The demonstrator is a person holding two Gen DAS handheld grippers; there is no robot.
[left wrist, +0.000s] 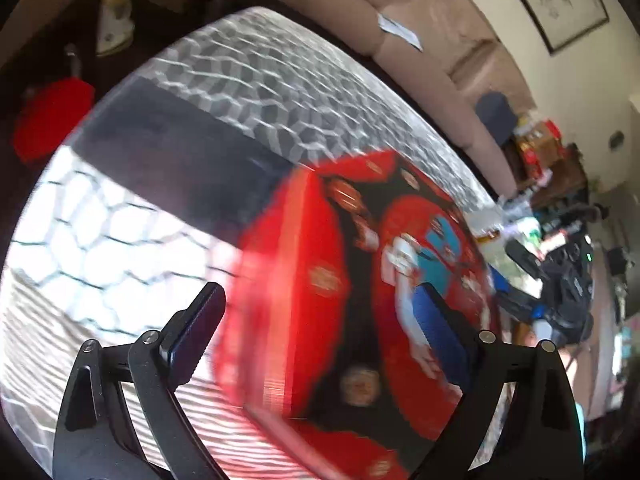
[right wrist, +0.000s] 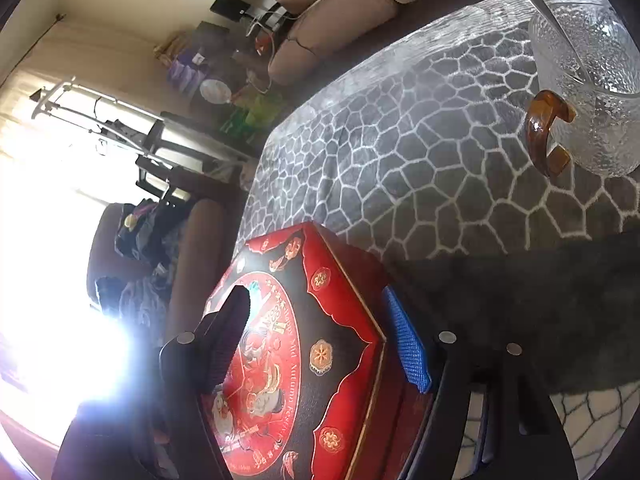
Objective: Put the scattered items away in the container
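A red and black tin box [left wrist: 320, 240] with a printed lid stands on the grey crackle-patterned tablecloth [left wrist: 260, 92]. My left gripper [left wrist: 320, 290] hangs over it with jaws wide apart. One finger is by the box's left wall and the blue pad [left wrist: 436, 332] is over the lid, in a blurred picture. In the right wrist view the same box [right wrist: 320, 344] fills the bottom. My right gripper [right wrist: 314, 292] straddles a corner of it, with the dark finger [right wrist: 232, 328] above the lid and the blue pad [right wrist: 406, 344] beside the right wall, not pressing.
A textured glass mug [right wrist: 592, 92] with an amber handle [right wrist: 548, 132] and a spoon [right wrist: 552, 12] stands on the cloth [right wrist: 420, 140] far right. A beige sofa [left wrist: 420, 40] runs behind the table. A red thing [left wrist: 52, 120] lies off the table's left edge. Strong window glare at left.
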